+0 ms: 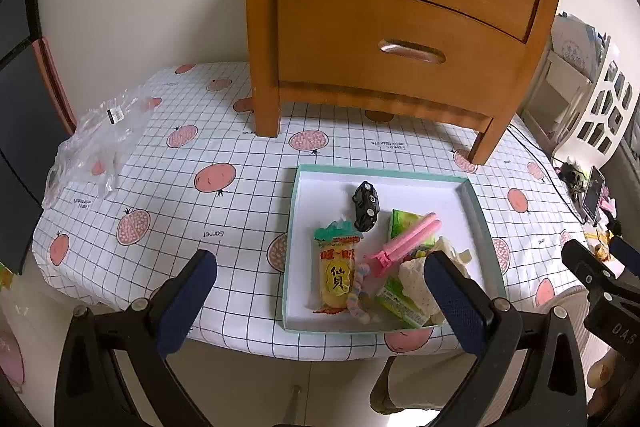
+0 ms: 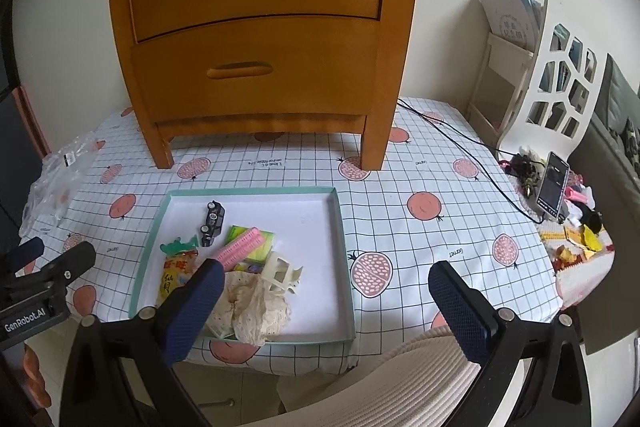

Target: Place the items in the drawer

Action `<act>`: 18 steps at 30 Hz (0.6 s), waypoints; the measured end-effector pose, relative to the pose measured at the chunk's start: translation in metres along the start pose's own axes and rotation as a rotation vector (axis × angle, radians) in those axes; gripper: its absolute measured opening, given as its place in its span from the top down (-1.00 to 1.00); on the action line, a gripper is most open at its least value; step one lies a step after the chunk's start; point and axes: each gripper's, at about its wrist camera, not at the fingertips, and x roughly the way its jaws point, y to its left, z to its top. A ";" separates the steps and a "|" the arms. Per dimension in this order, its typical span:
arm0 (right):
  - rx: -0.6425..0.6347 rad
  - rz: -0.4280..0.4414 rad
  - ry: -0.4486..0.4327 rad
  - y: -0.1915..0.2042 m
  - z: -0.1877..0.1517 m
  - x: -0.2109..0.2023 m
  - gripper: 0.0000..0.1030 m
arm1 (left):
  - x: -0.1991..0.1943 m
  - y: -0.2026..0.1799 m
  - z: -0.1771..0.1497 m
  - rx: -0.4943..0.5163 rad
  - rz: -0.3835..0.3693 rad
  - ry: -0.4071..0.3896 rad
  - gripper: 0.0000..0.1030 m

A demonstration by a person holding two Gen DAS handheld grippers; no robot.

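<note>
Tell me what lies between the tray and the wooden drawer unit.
Only bare tablecloth between the tray and the drawer unit; both wrist views show it.

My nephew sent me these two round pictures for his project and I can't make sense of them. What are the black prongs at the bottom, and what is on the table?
Each picture comes from a camera mounted on a hand-held claw, looking forward along its two blue-padded prongs. One is from the left claw, the other from the right claw. Both stand wide open and hold nothing.

On the checked tablecloth stands a wooden nightstand with two drawers, both shut. In front lies a shallow teal tray holding a black toy car, a yellow snack packet, a pink clip and a lace cloth. A crumpled plastic bag lies at the left.
</note>
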 end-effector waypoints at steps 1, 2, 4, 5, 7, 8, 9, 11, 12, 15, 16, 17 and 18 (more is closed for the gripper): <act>0.001 0.000 0.002 0.000 0.000 0.000 -1.00 | 0.000 0.000 0.000 -0.001 0.002 0.002 -1.00; 0.001 0.000 0.004 0.000 0.000 0.001 -1.00 | 0.001 0.000 0.000 -0.002 0.004 0.003 -1.00; 0.003 0.001 0.006 -0.001 0.000 0.001 -1.00 | 0.001 0.001 0.000 -0.004 0.007 0.006 -1.00; 0.003 0.001 0.007 -0.001 0.000 0.001 -1.00 | 0.002 0.001 0.000 -0.006 0.009 0.007 -1.00; 0.004 0.002 0.010 -0.001 0.000 0.002 -1.00 | 0.002 0.002 0.000 -0.008 0.010 0.009 -1.00; 0.004 0.003 0.011 -0.001 0.000 0.002 -1.00 | 0.002 0.002 0.000 -0.009 0.011 0.010 -1.00; 0.005 0.004 0.013 -0.001 0.000 0.003 -1.00 | 0.003 0.002 0.000 -0.010 0.012 0.011 -1.00; 0.007 0.005 0.015 -0.001 0.000 0.003 -1.00 | 0.004 0.002 -0.001 -0.010 0.013 0.014 -1.00; 0.009 0.008 0.017 -0.002 0.000 0.004 -1.00 | 0.004 0.002 -0.001 -0.011 0.013 0.016 -1.00; 0.013 0.019 0.030 -0.003 0.000 0.006 -1.00 | 0.007 0.003 0.000 -0.017 0.008 0.027 -1.00; 0.013 0.022 0.034 -0.003 0.001 0.007 -1.00 | 0.009 0.003 0.002 -0.021 0.005 0.030 -1.00; 0.012 0.023 0.036 -0.003 0.002 0.009 -1.00 | 0.011 0.004 0.006 -0.025 0.000 0.034 -1.00; 0.010 0.023 0.037 -0.004 0.005 0.011 -1.00 | 0.013 0.005 0.011 -0.031 -0.010 0.035 -1.00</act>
